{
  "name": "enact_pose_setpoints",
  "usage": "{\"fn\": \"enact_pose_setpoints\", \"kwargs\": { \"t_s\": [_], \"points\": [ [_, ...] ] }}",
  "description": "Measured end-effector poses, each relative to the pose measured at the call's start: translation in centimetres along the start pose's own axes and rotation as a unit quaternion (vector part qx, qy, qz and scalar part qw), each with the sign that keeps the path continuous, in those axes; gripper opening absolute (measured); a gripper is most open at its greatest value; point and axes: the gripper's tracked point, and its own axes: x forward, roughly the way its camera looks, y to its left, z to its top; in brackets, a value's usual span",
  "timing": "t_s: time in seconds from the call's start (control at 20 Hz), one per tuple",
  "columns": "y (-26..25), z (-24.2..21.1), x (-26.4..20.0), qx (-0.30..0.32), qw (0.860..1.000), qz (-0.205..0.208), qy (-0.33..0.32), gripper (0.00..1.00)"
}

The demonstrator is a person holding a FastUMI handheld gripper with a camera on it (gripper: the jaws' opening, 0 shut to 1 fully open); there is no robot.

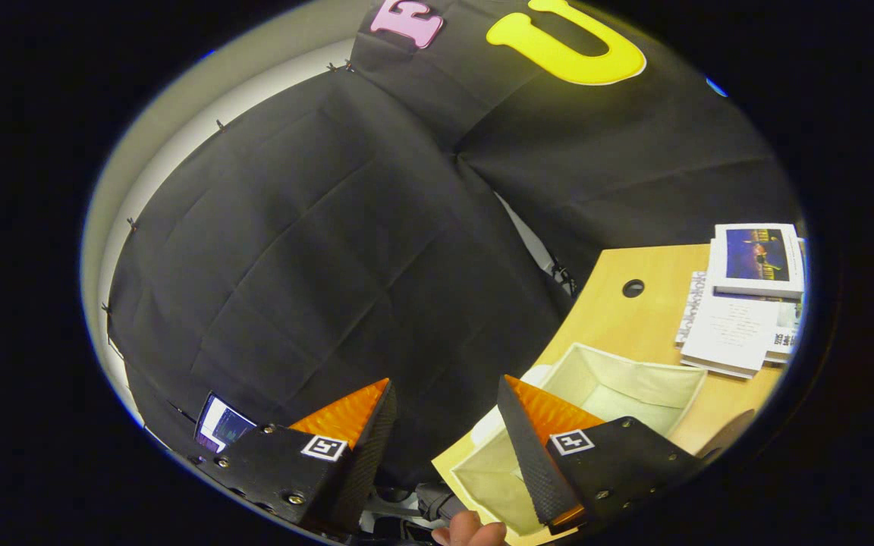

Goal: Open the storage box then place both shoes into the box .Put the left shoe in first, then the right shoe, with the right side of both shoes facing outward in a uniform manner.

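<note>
Cloth walling [346,250], black and creased, hung across most of what lay beyond the fingers, with a pale wall strip behind its top edge. Below and beside it ran a wooden table [634,318] with a round cable hole, and on that table sat the storage box [619,387], pale fabric, already standing open and empty, partly behind one finger. No shoes could be seen. A stack of books [748,303] lay on the table past the box, near but apart from it. The gripper [444,425] was tilted, its fingers spread wide and holding nothing. A fingertip [471,529] of a person showed at the box's near corner. Judging by its soft walls, the box would be light and would buckle if pushed; its rim seemed the place to steady it.
</note>
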Motion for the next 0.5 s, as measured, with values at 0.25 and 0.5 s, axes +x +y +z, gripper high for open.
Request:
{"fn": "enact_pose_setpoints", "kwargs": {
  "t_s": [0.25, 0.5],
  "points": [
    [-4.8, -1.6, -5.7, 0.005, 0.998, -0.061, -0.020, 0.82],
    [-10.6, -2.4, -11.7, 0.003, 0.988, -0.145, -0.054, 0.82]
  ]
}}
